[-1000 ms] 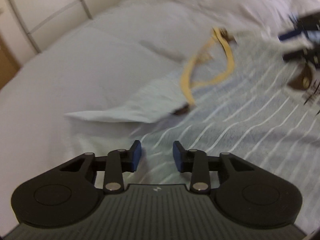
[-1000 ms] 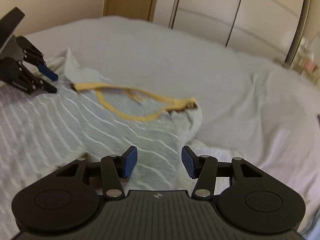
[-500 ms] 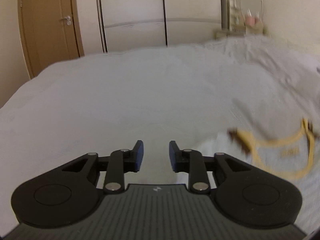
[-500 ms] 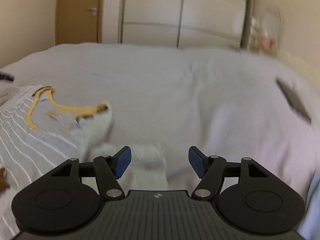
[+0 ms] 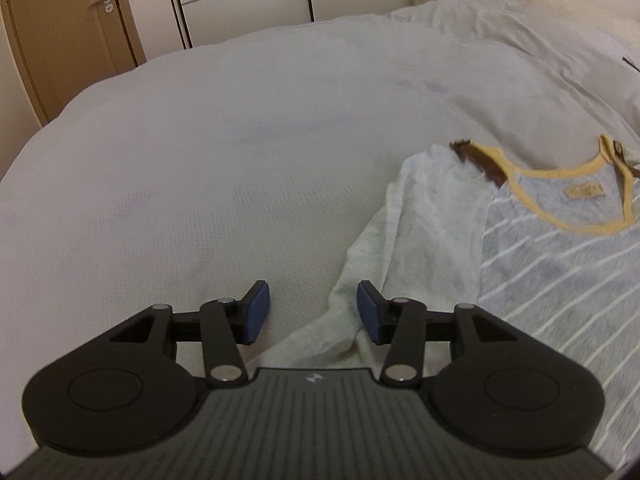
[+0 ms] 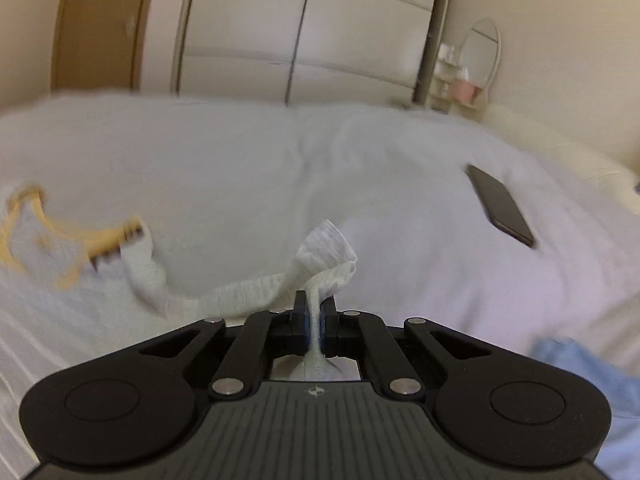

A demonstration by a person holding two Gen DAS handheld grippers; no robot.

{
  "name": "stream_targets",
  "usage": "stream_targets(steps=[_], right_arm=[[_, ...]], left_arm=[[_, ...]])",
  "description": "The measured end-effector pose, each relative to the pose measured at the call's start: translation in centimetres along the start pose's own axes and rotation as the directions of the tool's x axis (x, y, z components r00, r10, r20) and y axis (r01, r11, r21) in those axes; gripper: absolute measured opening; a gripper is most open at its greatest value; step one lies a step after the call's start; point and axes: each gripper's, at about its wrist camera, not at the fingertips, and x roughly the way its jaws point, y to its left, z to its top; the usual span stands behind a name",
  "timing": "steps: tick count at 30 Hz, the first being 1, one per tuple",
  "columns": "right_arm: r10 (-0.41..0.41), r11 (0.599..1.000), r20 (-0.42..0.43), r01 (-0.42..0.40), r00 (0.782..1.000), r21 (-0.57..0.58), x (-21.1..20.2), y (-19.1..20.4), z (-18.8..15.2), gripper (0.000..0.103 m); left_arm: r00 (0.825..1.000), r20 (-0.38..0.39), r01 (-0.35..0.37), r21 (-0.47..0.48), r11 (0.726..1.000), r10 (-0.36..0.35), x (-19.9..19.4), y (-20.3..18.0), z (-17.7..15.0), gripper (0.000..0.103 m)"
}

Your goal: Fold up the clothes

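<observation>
Left wrist view: your left gripper (image 5: 312, 312) is spread and holds nothing. The striped shirt (image 5: 560, 272) lies flat on the bed (image 5: 240, 140), filling the right side of the frame, its yellow-trimmed neckline (image 5: 560, 200) at upper right. Its pale left sleeve (image 5: 420, 240) runs as a long band from the shoulder at upper right down toward lower centre, and its lower end passes right between your parted fingers. So the sleeve's long axis points almost straight at this gripper, which is the nearer one to it.

Right wrist view: your right gripper (image 6: 315, 318) is pressed together on the shirt's other sleeve (image 6: 324, 256), pinching a bunched fold that stands up above the fingertips. From there the sleeve trails left and up to the blurred neckline at middle left of the frame. A dark phone (image 6: 500, 204) lies on the bed at upper right, well apart. Something blue shows at the lower right edge; I cannot tell what. No containers appear in either view.
</observation>
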Motion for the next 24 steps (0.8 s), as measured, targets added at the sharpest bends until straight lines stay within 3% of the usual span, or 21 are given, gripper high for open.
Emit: stream_targets(steps=[3, 4, 7, 10, 13, 15, 18, 19, 20, 24], right_arm=[[-0.026, 1.000, -0.010, 0.026, 1.000, -0.018, -0.7, 0.3, -0.4, 0.008], [-0.035, 0.999, -0.013, 0.034, 0.999, -0.025, -0.9, 0.4, -0.5, 0.013], [-0.061, 0.997, -0.023, 0.060, 0.998, -0.043, -1.7, 0.7, -0.9, 0.013], [-0.076, 0.995, -0.031, 0.074, 0.997, -0.063, -2.3, 1.1, -1.2, 0.023], [0.018, 0.996, -0.027, -0.020, 0.999, -0.090, -2.4, 3.3, -0.2, 0.048], [0.080, 0.991, -0.026, -0.082, 0.996, -0.109, -2.5, 4.8, 0.5, 0.048], [0.156, 0.978, -0.037, -0.160, 0.987, -0.134, -2.3, 7.0, 1.0, 0.049], [0.167, 0.975, -0.046, -0.172, 0.985, -0.141, -2.1, 7.8, 0.9, 0.049], [0.178, 0.972, -0.054, -0.184, 0.983, -0.148, -1.8, 8.5, 0.9, 0.050], [0.219, 0.962, -0.092, -0.230, 0.971, -0.149, -0.8, 10.9, 0.4, 0.050]], left_arm=[[1.000, -0.027, 0.013, -0.018, 1.000, -0.014, -0.2, 0.8, 0.0, 0.044], [0.999, -0.035, 0.018, -0.027, 0.999, -0.019, -0.3, 1.1, 0.0, 0.044], [0.999, -0.038, 0.012, -0.019, 1.000, -0.012, -1.0, 1.3, -0.1, 0.044], [1.000, -0.029, 0.006, -0.003, 1.000, -0.006, -1.8, 1.6, 0.1, 0.046], [1.000, -0.020, 0.001, -0.027, 1.000, -0.002, -2.6, 2.8, 0.1, 0.045], [1.000, -0.025, 0.018, -0.048, 0.999, -0.019, -3.2, 4.0, 0.0, 0.045], [0.989, -0.016, 0.147, -0.106, 0.983, -0.150, -4.1, 5.8, -0.6, 0.053], [0.980, -0.008, 0.196, -0.109, 0.975, -0.198, -4.4, 5.9, -0.9, 0.063], [0.971, -0.002, 0.239, -0.110, 0.965, -0.240, -4.7, 6.0, -1.1, 0.066], [0.958, -0.063, 0.277, -0.055, 0.959, -0.280, -3.9, 4.1, -1.8, 0.066]])
